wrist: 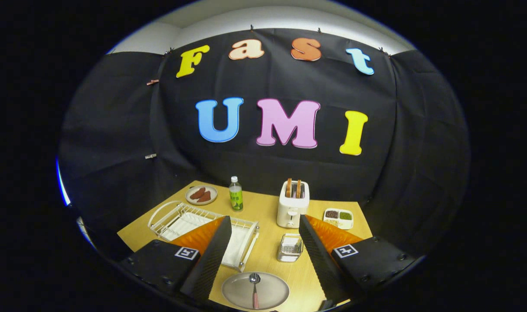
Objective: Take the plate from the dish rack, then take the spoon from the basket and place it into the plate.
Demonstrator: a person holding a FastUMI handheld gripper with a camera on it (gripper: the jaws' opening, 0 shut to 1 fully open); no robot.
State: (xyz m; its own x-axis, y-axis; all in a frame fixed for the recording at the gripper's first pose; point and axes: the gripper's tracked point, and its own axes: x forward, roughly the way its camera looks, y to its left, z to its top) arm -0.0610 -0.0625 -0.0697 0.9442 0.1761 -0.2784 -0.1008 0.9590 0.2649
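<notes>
1 spoon [254, 291] lying in 1 plate [255, 290] | fingers [211, 255] hanging wide, holding nothing | 1 dish rack [202, 227], 1 basket [290, 247] sitting beyond plate

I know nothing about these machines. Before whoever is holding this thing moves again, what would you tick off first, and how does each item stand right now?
1. Plate out of the dish rack and flat on the table: ok.
2. Spoon lying in the plate, bowl end away from the tool: ok.
3. Tool let go, fingers wide apart with nothing between them: ok.
4. Tool lifted clear above the plate, touching nothing: ok.
5. Basket upright near the toaster: ok; whether anything is left inside: cannot tell.
6. Bottle standing, away from the tool's path: ok.
</notes>
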